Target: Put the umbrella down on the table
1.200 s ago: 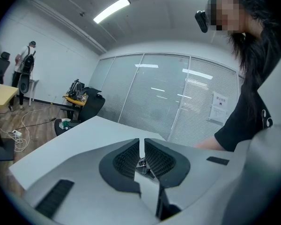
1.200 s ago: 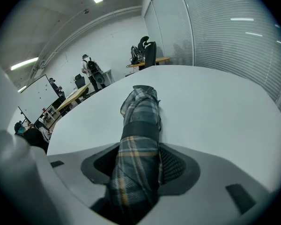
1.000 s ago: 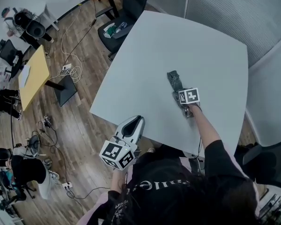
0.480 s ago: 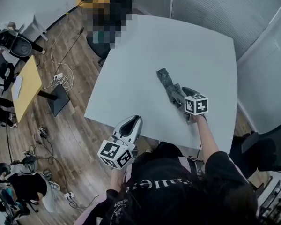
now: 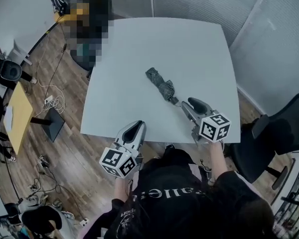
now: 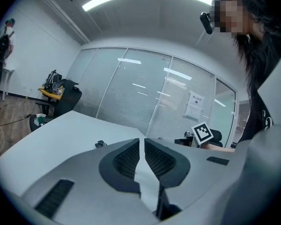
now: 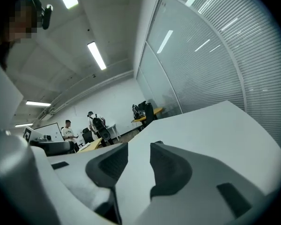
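Release complete: folded dark umbrella (image 5: 160, 85) flat on light-grey table (image 5: 189, 49).
Right hand-held gripper (image 5: 193, 103) empty, jaws just closed to half-open; withdraw next.

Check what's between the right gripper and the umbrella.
Only a short strip of bare table separates the right gripper from the umbrella, per the head view. Its fingers have just been closing, nothing between them.

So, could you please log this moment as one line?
umbrella: lying on table | right claw: empty, off umbrella, jaws have just been closing partway | left claw: shut, empty
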Tool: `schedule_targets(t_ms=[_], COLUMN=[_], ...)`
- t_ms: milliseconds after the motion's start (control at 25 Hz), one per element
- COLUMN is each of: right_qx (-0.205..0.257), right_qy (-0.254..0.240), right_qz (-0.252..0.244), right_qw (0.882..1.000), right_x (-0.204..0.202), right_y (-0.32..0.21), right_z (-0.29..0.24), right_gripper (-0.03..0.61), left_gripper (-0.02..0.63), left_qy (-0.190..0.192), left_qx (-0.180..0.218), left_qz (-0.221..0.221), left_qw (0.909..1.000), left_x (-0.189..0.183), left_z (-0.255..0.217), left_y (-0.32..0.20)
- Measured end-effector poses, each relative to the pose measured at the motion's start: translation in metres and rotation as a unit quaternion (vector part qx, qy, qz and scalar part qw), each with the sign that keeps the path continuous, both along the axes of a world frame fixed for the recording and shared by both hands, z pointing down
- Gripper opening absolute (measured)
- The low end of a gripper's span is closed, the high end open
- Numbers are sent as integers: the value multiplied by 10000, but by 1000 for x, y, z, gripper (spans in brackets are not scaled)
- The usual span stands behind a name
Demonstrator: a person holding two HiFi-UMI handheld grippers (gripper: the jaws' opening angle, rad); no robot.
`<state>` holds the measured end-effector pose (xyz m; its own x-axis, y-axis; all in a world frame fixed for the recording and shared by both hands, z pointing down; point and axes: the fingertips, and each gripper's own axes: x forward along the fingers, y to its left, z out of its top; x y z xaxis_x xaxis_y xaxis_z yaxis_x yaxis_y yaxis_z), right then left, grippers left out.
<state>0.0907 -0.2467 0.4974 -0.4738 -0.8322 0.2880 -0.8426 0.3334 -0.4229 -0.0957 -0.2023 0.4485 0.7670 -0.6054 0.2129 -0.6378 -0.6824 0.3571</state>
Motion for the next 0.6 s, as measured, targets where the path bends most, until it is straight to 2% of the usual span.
schedule_targets(t_ms=[240, 600], right_qx=[57, -38], right_qy=[-107, -89], right_qz=[448, 837], right_qw=[9989, 9964], right_x=[10, 9], right_y=[56, 113], right_z=[-10, 0], right_gripper=[115, 51], left_gripper=[46, 46], left_qy=[6, 44], left_qx=[-10, 19], left_qz=[434, 918], left_qw=[9991, 9958], left_x=[18, 41], left_z=[3, 3], left_y=[15, 36])
